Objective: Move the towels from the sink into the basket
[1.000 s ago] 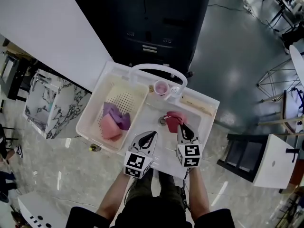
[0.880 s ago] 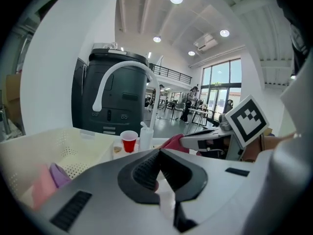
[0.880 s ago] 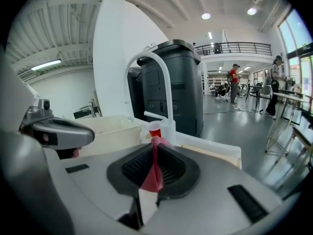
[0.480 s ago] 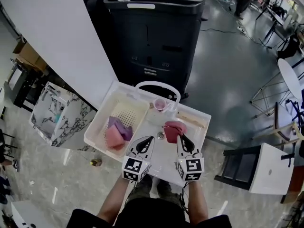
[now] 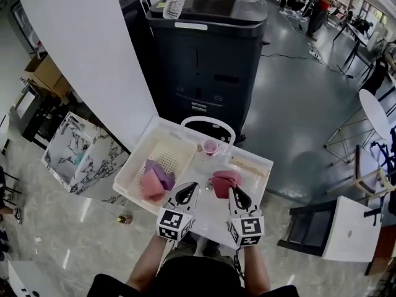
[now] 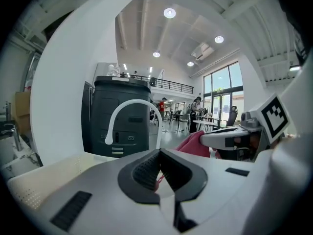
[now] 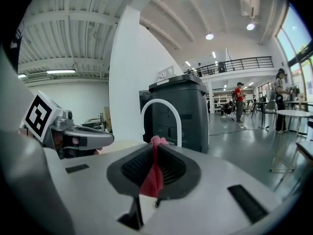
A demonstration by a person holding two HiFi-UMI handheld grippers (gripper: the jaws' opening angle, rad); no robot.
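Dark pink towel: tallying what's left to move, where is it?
Head view: the towel, pinched in the right gripper over the white sink, right of the perforated basket.

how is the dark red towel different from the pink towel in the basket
Place: the dark red cloth towel is over the white sink; the light pink cloth towel lies in the white perforated basket, against a purple towel.
Hold: the red one is pinched in the right hand-held gripper; nothing grips the pink one.
Shade: red is deeper, pink paler.
Both are small, crumpled soft cloths.
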